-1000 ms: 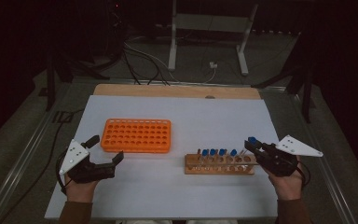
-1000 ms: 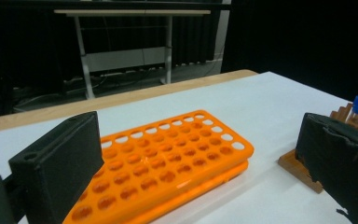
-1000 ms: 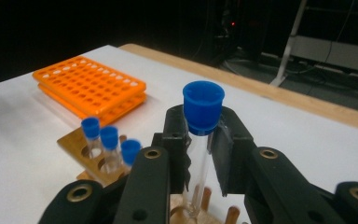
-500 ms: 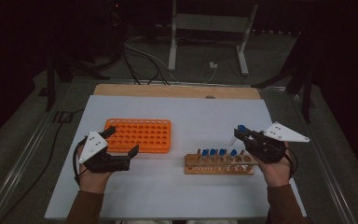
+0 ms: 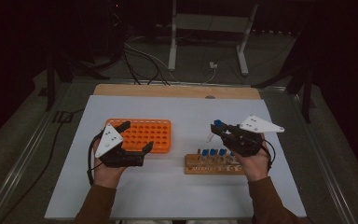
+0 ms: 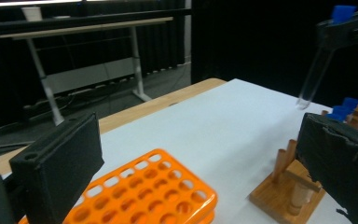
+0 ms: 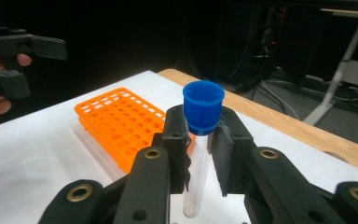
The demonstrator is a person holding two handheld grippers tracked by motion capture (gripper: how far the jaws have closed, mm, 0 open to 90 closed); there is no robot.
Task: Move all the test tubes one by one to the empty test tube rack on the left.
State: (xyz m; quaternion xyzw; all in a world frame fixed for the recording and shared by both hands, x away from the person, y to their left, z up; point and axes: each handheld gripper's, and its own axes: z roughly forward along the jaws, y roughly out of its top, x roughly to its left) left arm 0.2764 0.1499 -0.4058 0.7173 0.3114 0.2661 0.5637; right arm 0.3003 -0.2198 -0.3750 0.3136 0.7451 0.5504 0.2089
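- Our right gripper (image 5: 219, 128) has its jaws closed on a clear plastic test tube with a blue cap (image 7: 200, 144), pinching it just below the cap; the tube hangs in the air between the two racks, above the white worktop (image 5: 191, 116).
- Our left gripper (image 5: 133, 140) hovers at the near edge of the orange plastic tube rack (image 5: 144, 134), jaws wide apart and holding nothing.
- The wooden peg rack (image 5: 214, 163) near our right hand carries the other blue-capped tubes (image 5: 213, 152).
- Risks, as we judge them:
  - The grip is high and narrow, so the tube could swing or slip if we move fast.
  - The tube hangs slightly tilted; coming down that way, its tip may catch a hole rim in the orange rack and shove the light rack aside.
  - If the left jaws don't steady the rack, it may slide.
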